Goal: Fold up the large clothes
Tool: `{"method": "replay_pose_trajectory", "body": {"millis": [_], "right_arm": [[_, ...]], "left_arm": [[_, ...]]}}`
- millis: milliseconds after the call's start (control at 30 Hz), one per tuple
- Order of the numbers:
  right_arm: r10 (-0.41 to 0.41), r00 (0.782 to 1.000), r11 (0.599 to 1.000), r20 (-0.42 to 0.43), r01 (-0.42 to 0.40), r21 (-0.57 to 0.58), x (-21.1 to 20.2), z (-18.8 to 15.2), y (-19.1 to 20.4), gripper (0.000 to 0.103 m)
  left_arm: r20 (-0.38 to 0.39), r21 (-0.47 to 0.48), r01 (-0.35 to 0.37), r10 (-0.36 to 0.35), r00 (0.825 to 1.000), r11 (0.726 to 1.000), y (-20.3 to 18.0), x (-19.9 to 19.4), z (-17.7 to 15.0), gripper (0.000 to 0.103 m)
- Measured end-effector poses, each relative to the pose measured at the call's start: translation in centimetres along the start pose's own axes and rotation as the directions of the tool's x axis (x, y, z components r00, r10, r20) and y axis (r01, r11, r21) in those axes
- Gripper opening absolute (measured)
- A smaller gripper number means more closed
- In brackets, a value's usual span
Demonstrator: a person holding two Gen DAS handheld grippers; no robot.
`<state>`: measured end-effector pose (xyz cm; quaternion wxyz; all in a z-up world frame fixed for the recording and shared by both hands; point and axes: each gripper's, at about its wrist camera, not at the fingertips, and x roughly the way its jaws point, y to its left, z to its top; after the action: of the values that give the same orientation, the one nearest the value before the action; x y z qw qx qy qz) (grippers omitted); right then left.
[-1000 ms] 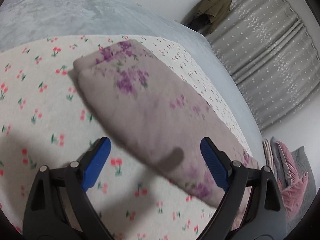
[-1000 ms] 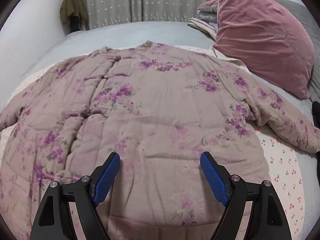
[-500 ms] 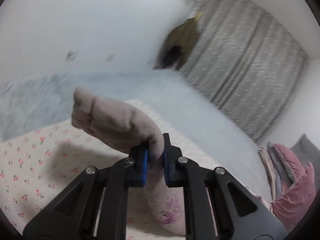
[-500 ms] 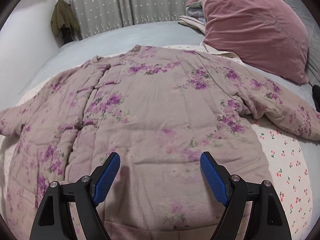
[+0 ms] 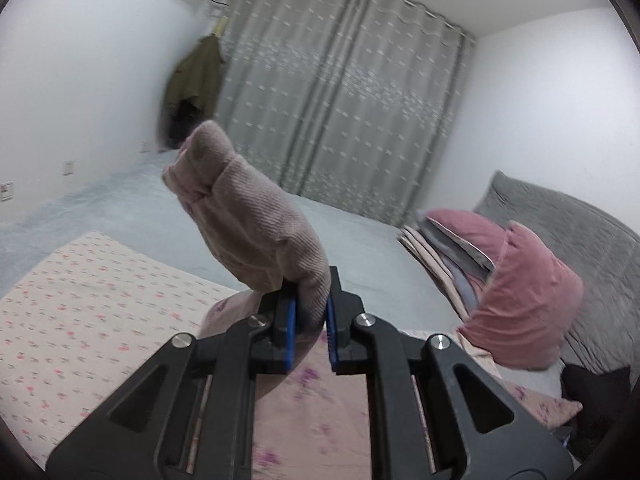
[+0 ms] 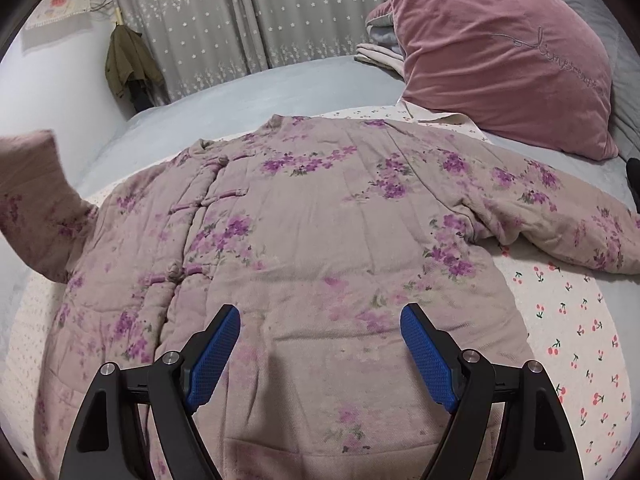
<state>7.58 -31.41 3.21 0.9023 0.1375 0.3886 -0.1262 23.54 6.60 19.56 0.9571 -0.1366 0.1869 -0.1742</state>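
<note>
The sleeve (image 5: 256, 220) is pinched in the closed left hand-held gripper (image 5: 310, 320), raised at frame left; the jacket (image 6: 320, 240) lies flat on the bed ahead of the wide-open, empty right hand-held gripper (image 6: 320, 352).

Jacket (image 6: 320, 240): matt quilted cloth, ribbed weave. Pillow (image 6: 500, 52): velvety. Left hand-held gripper (image 5: 310, 326) pads (image 5: 291, 330): textured blue rubber.

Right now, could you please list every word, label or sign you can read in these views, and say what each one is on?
Cursive stitching on the pink pillow: script lettering, not clear enough to quote.
Wall hanging beside the curtain: red mark, too small to read.
Floral padded jacket: no text.
Wall plates: no readable marking.
</note>
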Motion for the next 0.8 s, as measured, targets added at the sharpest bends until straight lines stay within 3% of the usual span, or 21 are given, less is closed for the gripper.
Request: {"method": "replay_pose_trajectory", "body": {"millis": [133, 233, 267, 300, 333, 367, 400, 433, 500, 533, 667, 733, 800], "right_arm": [[0.006, 1.0, 1.0, 0.004, -0.006, 0.02, -0.1, 0.1, -0.5, 0.084], [0.016, 1.0, 0.999, -0.004, -0.016, 0.035, 0.2, 0.0, -0.8, 0.084], [0.017, 1.0, 0.999, -0.006, -0.017, 0.038, 0.3, 0.0, -0.9, 0.084], [0.02, 1.0, 0.999, -0.007, -0.02, 0.039, 0.4, -0.1, -1.0, 0.084], [0.024, 1.0, 0.999, -0.007, -0.024, 0.041, 0.4, -0.1, -1.1, 0.084], [0.029, 1.0, 0.999, -0.007, -0.028, 0.045, 0.5, -0.1, -1.2, 0.084], [0.039, 0.999, 0.998, -0.01, -0.039, 0.053, 0.6, -0.1, -1.4, 0.084], [0.051, 0.999, 0.997, -0.013, -0.05, 0.062, 0.7, -0.2, -1.6, 0.084], [0.07, 0.997, 0.995, -0.014, -0.069, 0.079, 0.7, -0.1, -1.9, 0.084], [0.084, 0.996, 0.992, -0.014, -0.082, 0.091, 0.8, -0.1, -2.2, 0.084], [0.146, 0.989, 0.981, 0.005, -0.146, 0.13, 0.6, 0.0, -2.7, 0.083], [0.203, 0.979, 0.969, 0.003, -0.202, 0.142, 1.0, 0.5, -2.5, 0.083], [0.261, 0.965, 0.954, -0.005, -0.257, 0.155, 2.0, 1.7, -1.9, 0.083]], "left_arm": [[-0.071, 0.061, 0.069, -0.064, 0.995, 0.996, -4.4, 1.9, -2.5, 0.013], [-0.166, 0.093, 0.17, -0.153, 0.974, 0.981, -7.6, 3.8, -4.8, 0.013], [-0.226, 0.117, 0.265, -0.234, 0.946, 0.957, -8.9, 4.3, -5.9, 0.014], [-0.321, 0.134, 0.378, -0.321, 0.891, 0.916, -10.1, 4.8, -7.2, 0.02], [-0.419, 0.138, 0.471, -0.38, 0.825, 0.871, -10.9, 5.2, -8.4, 0.027], [-0.485, 0.144, 0.529, -0.406, 0.775, 0.836, -11.3, 5.2, -9.4, 0.03], [-0.513, 0.163, 0.551, -0.406, 0.756, 0.819, -11.4, 4.8, -10.2, 0.036], [-0.519, 0.198, 0.554, -0.393, 0.759, 0.809, -11.1, 4.2, -10.8, 0.047], [-0.472, 0.249, 0.518, -0.365, 0.802, 0.818, -9.2, 2.7, -11.1, 0.063], [-0.449, 0.25, 0.496, -0.354, 0.82, 0.831, -8.1, 2.3, -11.1, 0.066], [-0.378, 0.198, 0.297, -0.207, 0.903, 0.934, -0.5, 2.6, -10.3, 0.066], [-0.351, 0.16, 0.171, -0.106, 0.93, 0.972, 3.5, 3.0, -10.1, 0.065], [-0.34, 0.116, 0.09, -0.046, 0.939, 0.989, 6.9, 3.4, -10.3, 0.065]]}}
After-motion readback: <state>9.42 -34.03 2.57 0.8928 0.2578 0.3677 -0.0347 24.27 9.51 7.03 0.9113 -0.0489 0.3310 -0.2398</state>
